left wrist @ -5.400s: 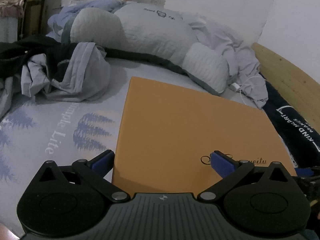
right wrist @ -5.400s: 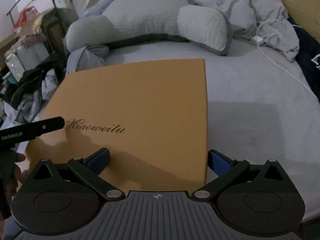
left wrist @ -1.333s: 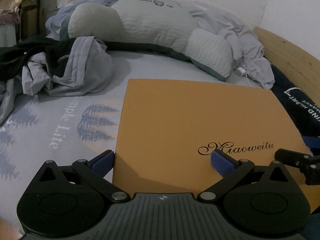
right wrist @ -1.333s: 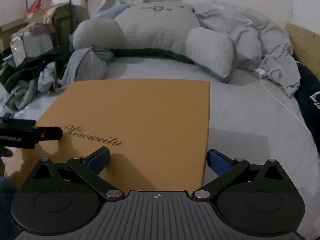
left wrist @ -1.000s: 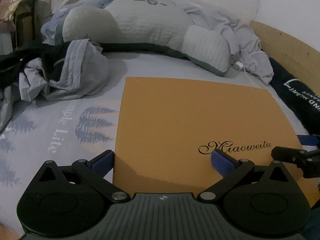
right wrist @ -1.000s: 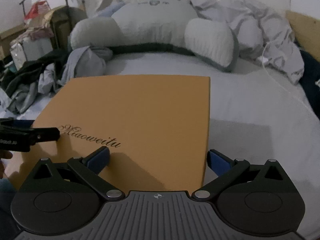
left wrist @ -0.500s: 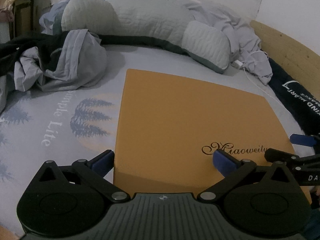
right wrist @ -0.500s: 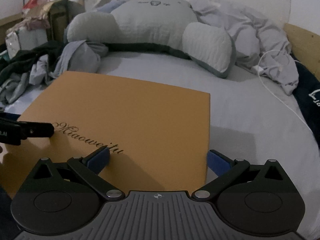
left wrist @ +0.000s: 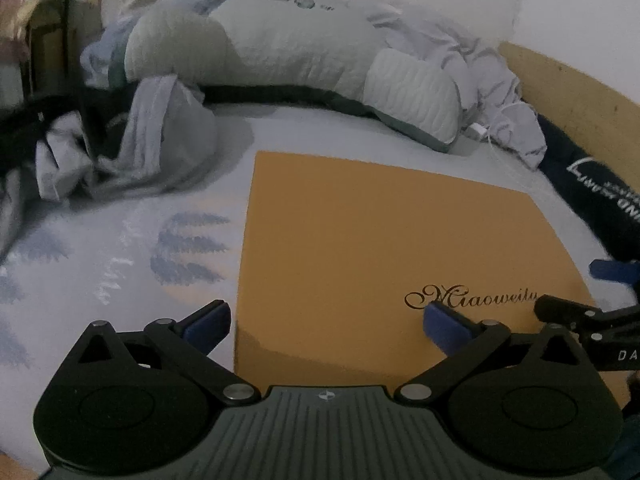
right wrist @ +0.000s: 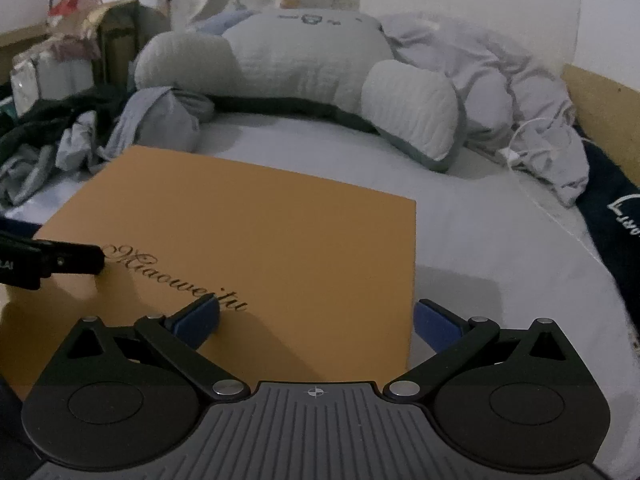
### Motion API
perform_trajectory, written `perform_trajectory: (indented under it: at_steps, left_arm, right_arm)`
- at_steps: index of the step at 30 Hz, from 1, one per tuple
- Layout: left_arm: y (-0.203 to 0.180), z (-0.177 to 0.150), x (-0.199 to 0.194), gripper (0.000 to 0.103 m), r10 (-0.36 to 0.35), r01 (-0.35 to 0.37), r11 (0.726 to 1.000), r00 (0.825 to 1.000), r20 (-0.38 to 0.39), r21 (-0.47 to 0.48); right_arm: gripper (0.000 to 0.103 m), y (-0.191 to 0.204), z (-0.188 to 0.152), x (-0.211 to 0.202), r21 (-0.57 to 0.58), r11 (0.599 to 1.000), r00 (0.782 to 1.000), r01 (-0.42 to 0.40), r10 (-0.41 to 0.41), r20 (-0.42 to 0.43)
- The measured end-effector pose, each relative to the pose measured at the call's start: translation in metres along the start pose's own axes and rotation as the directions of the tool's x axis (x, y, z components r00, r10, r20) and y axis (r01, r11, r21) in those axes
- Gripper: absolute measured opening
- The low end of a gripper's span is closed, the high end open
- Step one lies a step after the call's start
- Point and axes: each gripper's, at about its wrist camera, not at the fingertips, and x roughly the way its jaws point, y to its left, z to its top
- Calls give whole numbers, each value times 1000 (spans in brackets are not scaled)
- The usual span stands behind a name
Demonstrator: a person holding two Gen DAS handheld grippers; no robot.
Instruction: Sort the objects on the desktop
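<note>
Orange cardboard fills the middle of both views: a flat box lid (left wrist: 384, 256) printed with a dark script name, lying on the pale bedsheet (left wrist: 120, 248). The left gripper (left wrist: 326, 326) has its jaws spread wide, straddling the near left corner of the lid: one blue pad sits just outside the lid's left edge over the sheet, the other over the lid beside the lettering. Neither pad visibly presses on anything, and whether they touch the cardboard cannot be told from here. The right gripper (right wrist: 316, 318) is likewise wide open and straddles the near right corner, its left pad over the lid by the end of the script, its right pad just off the edge above the sheet. Each gripper's black finger pokes into the other's view at the frame edge, largely cut off.

The lid's near edge is hidden behind both gripper bodies, so how deep the box is cannot be seen. Beyond the jaws, a grey armrest pillow (right wrist: 304, 68) stands near the wall with rumpled grey bedding (right wrist: 516, 92) to its right; a white cable (right wrist: 540, 196) trails from it. Crumpled clothes (left wrist: 132, 148) lie ahead left, blurred. A dark fabric with white lettering (left wrist: 600, 196) is cropped at the right.
</note>
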Motion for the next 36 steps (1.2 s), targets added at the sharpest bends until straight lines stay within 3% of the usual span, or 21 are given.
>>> perform_trajectory:
  at_steps: [7,16,23,29,36]
  left_arm:
    - [-2,11,-43,103,-8,9,1000,996,94,-5]
    - [-18,12,-96,103,-2,-7,999,971,238,37]
    - [-18,-3,-112,103,-11,0,999,969,248,43]
    - [-14,-11,-125,103,-48,47,999,967,250,10]
    - [-10,-15,-111,103,-66,61,998,964,256,29]
  right_arm:
    - [103,5,13,-44,22,1000,998,1,-3,66]
    - [103,1,11,-101,68,998,984,-11,-1,179]
    - [103,-6,-14,-121,97,995,981,4,-23,190]
    - [103,-3,-25,-133,96,995,976,-13,-8,216]
    - [103,-12,-28,-123,108,994,971,22,-46,233]
